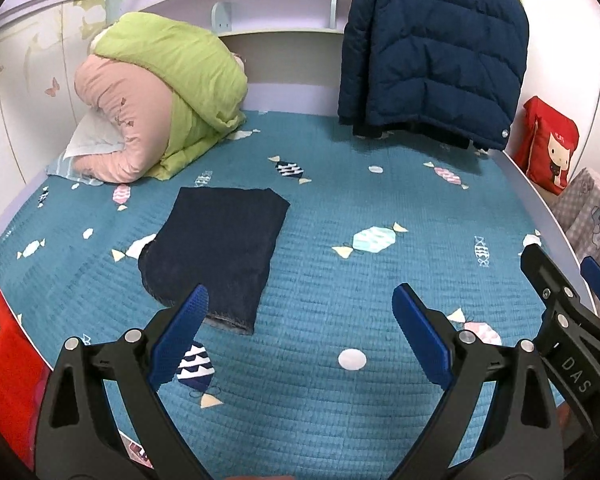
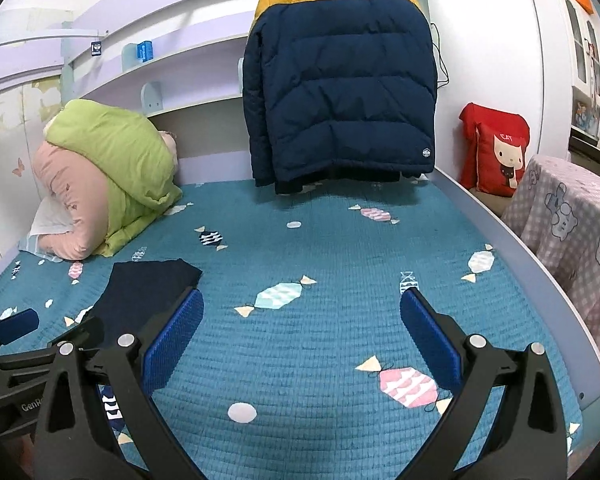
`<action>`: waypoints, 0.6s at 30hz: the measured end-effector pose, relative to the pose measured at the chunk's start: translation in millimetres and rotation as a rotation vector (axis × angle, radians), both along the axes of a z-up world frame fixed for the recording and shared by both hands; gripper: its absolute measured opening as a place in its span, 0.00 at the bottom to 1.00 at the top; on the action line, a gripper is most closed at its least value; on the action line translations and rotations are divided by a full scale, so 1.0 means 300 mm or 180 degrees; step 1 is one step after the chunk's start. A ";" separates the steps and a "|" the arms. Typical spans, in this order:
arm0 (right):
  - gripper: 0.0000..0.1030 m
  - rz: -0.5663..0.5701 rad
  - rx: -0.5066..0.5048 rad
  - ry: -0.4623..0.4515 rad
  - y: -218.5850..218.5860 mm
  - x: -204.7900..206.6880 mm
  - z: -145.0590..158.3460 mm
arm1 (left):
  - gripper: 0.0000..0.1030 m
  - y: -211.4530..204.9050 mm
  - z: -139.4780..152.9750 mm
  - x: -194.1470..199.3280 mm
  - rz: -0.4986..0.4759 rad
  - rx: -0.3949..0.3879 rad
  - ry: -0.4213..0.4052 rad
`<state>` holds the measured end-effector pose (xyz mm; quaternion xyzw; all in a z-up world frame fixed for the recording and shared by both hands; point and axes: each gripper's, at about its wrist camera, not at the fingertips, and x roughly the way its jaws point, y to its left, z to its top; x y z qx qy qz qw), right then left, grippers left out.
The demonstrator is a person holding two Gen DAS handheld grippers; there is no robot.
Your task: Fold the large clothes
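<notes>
**Both grippers hovering open over the bed, folded garment lying to the left**

I am holding the left gripper (image 1: pixel 300 308) above the teal bedspread (image 1: pixel 360 288), its blue-padded jaws standing wide apart with nothing between them. The right gripper (image 2: pixel 302 316) is hanging beside it, likewise spread wide and gripping nothing; its black frame is showing at the right edge of my left wrist view.

The dark navy garment (image 1: pixel 216 248) is lying flat on the bedspread in a folded rectangle, ahead of my left gripper and slightly left of it. The left jaw's tip is overlapping its near edge in the view, though I cannot tell whether it is touching. In the right wrist view the same garment (image 2: pixel 144 292) is sitting well left of the right gripper.

At the head of the bed, a navy puffer jacket with a yellow yoke (image 2: pixel 340 80) is hanging down, its hem reaching the bedspread. A rolled green and pink quilt (image 1: pixel 160 96) is sitting in the far left corner on a white pillow (image 1: pixel 92 140). A red cushion (image 2: pixel 494 152) is leaning against the wall on the right, next to a pink checked cloth (image 2: pixel 572 232) draping beside the bed.
</notes>
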<state>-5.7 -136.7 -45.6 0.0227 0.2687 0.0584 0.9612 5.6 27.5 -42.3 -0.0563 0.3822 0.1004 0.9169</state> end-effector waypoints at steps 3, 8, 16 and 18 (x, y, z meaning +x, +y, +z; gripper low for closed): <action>0.93 0.0029 0.0078 0.0053 -0.002 0.000 -0.006 | 0.91 -0.001 -0.015 0.001 0.0021 0.0011 0.0067; 0.93 0.0066 0.0061 0.0084 0.012 -0.001 -0.007 | 0.91 -0.015 -0.037 0.010 -0.0033 -0.0006 0.0166; 0.93 0.0011 0.0039 0.0092 0.000 0.003 -0.008 | 0.91 -0.029 -0.041 0.014 -0.0056 -0.0002 0.0163; 0.93 -0.0002 0.0046 0.0089 -0.005 0.005 -0.006 | 0.91 -0.025 -0.039 0.013 -0.0059 0.0010 0.0155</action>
